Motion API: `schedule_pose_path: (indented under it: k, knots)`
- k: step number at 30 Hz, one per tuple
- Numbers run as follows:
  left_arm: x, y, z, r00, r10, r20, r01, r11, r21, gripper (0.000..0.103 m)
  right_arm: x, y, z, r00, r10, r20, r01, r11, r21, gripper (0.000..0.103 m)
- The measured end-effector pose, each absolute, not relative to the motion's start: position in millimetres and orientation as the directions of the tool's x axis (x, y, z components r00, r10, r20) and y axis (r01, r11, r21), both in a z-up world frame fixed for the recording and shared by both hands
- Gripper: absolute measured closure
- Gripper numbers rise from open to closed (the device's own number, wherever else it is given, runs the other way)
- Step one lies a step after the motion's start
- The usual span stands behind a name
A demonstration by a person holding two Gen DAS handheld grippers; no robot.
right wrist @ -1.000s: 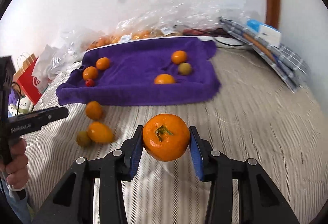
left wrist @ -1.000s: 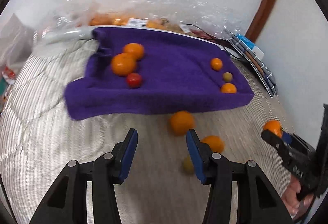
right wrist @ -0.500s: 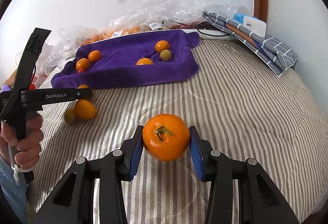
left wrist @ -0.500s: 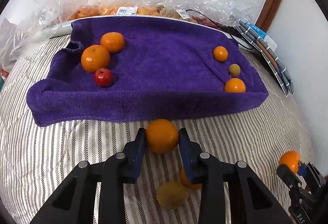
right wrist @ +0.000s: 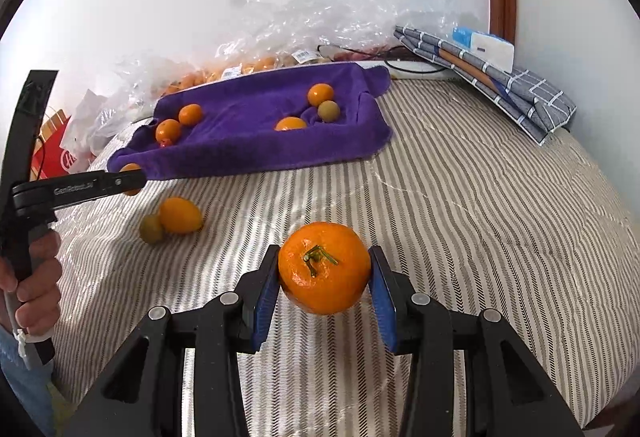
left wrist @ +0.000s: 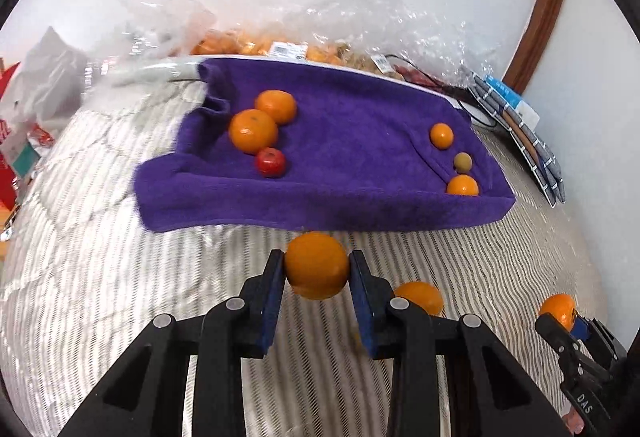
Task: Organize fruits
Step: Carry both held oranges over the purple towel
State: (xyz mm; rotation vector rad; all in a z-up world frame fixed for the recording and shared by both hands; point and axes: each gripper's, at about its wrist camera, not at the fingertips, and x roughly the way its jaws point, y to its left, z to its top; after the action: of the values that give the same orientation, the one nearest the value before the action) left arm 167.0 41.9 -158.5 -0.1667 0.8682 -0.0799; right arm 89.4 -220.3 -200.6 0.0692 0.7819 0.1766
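In the left wrist view my left gripper (left wrist: 316,261) is shut on a small smooth orange (left wrist: 316,267), just in front of the purple towel (left wrist: 360,193). On the towel's left lie two mandarins (left wrist: 253,131) and a red fruit (left wrist: 271,162). Its right end holds two small oranges (left wrist: 441,135) and a greenish fruit (left wrist: 463,161). My right gripper (right wrist: 324,265) is shut on a mandarin with a green stem (right wrist: 324,277), held over the striped bed. An orange (right wrist: 180,215) and a greenish fruit (right wrist: 151,228) lie loose on the bed.
Clear plastic bags of fruit (left wrist: 280,45) are heaped against the wall behind the towel. A folded checked cloth (right wrist: 500,89) lies at the back right, and a red bag (right wrist: 56,153) at the left. A hand (right wrist: 36,277) grips the left gripper's handle.
The left gripper's jaws closed on the small orange in front of the towel and now hold it. The right gripper kept its mandarin and drifted slightly back from the towel.
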Motion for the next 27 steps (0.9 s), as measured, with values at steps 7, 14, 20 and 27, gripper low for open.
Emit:
schedule_pose_path:
  k: [7, 14, 20, 27]
  knots:
    - [143, 68, -140, 0.665, -0.156, -0.731, -0.010, 0.976, -0.218, 0.072, 86, -213, -187, 0.702, 0.199, -0.683, -0.135, 0.980, 0.147, 0.061]
    - [130, 71, -120, 0.692, -0.155, -0.705, -0.001, 0.976, -0.216, 0.072, 89, -215, -169, 0.715, 0.201, -0.670, -0.124, 0.979, 0.162, 0.061]
    - [128, 71, -108, 0.709, -0.153, -0.689, 0.000, 0.976, -0.217, 0.072, 99, -221, -155, 0.726, 0.195, -0.659, -0.109, 0.979, 0.170, 0.061]
    - [142, 73, -97, 0.730, -0.150, -0.666, 0.002, 0.976, -0.218, 0.072, 122, -221, -141, 0.742, 0.192, -0.642, -0.118, 0.981, 0.157, 0.061]
